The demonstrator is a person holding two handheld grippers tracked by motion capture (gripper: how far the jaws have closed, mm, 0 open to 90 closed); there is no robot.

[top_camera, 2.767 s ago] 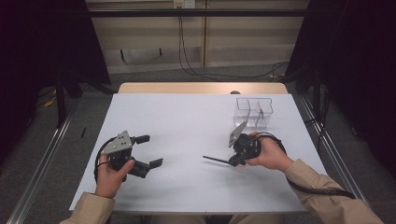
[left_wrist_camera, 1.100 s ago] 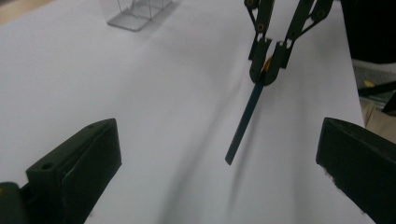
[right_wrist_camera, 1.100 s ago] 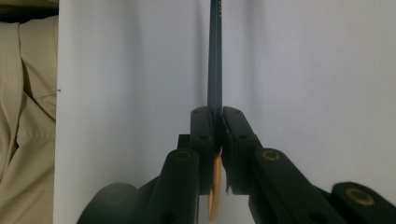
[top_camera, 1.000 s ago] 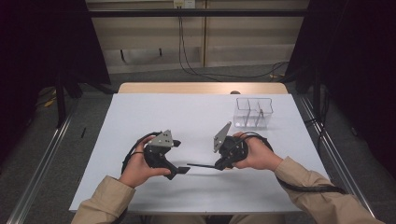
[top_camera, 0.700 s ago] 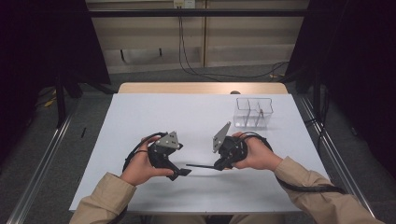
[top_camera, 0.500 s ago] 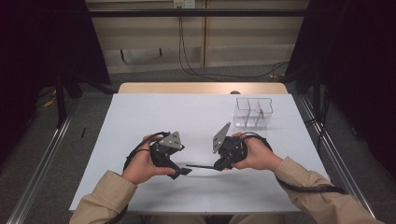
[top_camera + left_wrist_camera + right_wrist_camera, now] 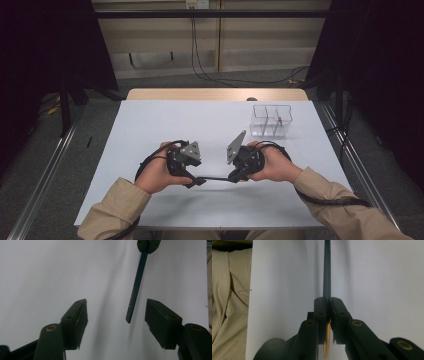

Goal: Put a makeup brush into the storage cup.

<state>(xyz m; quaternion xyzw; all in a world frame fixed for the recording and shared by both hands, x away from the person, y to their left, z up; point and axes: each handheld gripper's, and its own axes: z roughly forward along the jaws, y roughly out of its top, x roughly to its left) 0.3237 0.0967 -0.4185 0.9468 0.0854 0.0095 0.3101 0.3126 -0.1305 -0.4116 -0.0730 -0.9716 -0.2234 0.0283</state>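
Observation:
A dark blue pencil (image 7: 216, 178) hangs level just above the white table (image 7: 200, 125), between the two hands. My right gripper (image 7: 234, 176) is shut on one end of it. In the right gripper view the pencil (image 7: 327, 270) runs straight out from the closed right gripper (image 7: 328, 301), and a yellowish bit shows behind the pads. My left gripper (image 7: 196, 181) faces it from the left. Its jaws have just been closing, and the pencil's free end (image 7: 136, 287) lies between them, nearer the right pad (image 7: 160, 325), touching neither. The left gripper (image 7: 116, 315) is open.
A clear plastic box with compartments (image 7: 270, 120) stands at the back right of the table. A beige sleeve (image 7: 229, 302) lies near the table's front edge. Black cables trail from both grippers. Dark floor and rails flank the table.
The left hand has come from the table's left side to the pencil's free end, and its jaws stand narrower than before. The right hand shifted a little left early on, then kept still.

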